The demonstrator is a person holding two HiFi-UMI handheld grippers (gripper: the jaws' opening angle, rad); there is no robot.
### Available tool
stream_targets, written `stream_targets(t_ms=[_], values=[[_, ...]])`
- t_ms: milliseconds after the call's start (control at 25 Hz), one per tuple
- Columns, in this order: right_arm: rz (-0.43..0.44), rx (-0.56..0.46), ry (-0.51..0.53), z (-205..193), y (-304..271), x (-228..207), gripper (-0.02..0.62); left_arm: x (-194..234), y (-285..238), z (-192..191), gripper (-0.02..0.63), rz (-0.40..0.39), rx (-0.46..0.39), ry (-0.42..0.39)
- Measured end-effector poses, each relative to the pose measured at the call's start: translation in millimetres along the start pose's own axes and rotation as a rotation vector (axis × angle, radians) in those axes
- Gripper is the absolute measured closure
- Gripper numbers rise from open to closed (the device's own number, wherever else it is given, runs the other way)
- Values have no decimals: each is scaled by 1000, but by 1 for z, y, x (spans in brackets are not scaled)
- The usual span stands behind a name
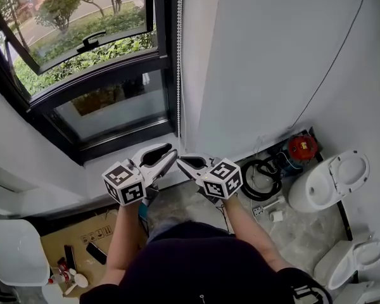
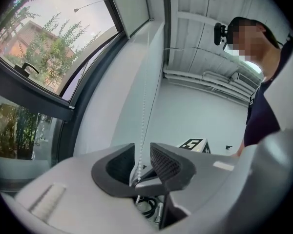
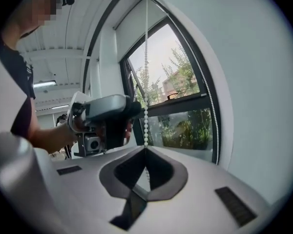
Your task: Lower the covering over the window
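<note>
A white bead chain point(image 1: 179, 56) hangs down the right edge of the dark-framed window point(image 1: 101, 81). My right gripper point(image 1: 180, 161) is shut on the chain point(image 3: 146, 82), which enters its closed tips point(image 3: 146, 149). My left gripper point(image 1: 171, 154) sits just left of the right one, at about the same height. Its jaws stand apart, and the chain point(image 2: 144, 106) runs down the gap between them point(image 2: 142, 147) without being pressed. A pale blind point(image 3: 136, 23) shows high up at the top of the window. The left gripper point(image 3: 105, 116) is also in the right gripper view, close beside the chain.
The window sash point(image 1: 82, 40) is tilted open outward. On the floor to the right are two white toilet bowls point(image 1: 329, 182) point(image 1: 354, 258), a red device point(image 1: 302, 147) and a black hose coil point(image 1: 261, 177). A cardboard sheet point(image 1: 82, 239) lies lower left.
</note>
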State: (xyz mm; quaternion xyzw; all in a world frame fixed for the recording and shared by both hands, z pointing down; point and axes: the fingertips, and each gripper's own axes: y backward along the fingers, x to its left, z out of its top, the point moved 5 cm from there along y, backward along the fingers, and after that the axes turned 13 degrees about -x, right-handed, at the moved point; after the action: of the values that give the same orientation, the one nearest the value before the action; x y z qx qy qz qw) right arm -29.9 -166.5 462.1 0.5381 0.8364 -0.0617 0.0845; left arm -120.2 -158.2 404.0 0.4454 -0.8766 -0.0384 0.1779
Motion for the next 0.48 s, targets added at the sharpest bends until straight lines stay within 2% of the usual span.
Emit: stream_targets(t_ms=[120,240,480], values=[[14,31,29,-2,0,-4,583,0,-12,7,520,-8,4,-21],[23,98,51,-20,3,-3,583,0,-24,12,520,-11,10,-43],[41,162,3,-59,15,3,583,-6,-38,16,520,-24,4,-54]])
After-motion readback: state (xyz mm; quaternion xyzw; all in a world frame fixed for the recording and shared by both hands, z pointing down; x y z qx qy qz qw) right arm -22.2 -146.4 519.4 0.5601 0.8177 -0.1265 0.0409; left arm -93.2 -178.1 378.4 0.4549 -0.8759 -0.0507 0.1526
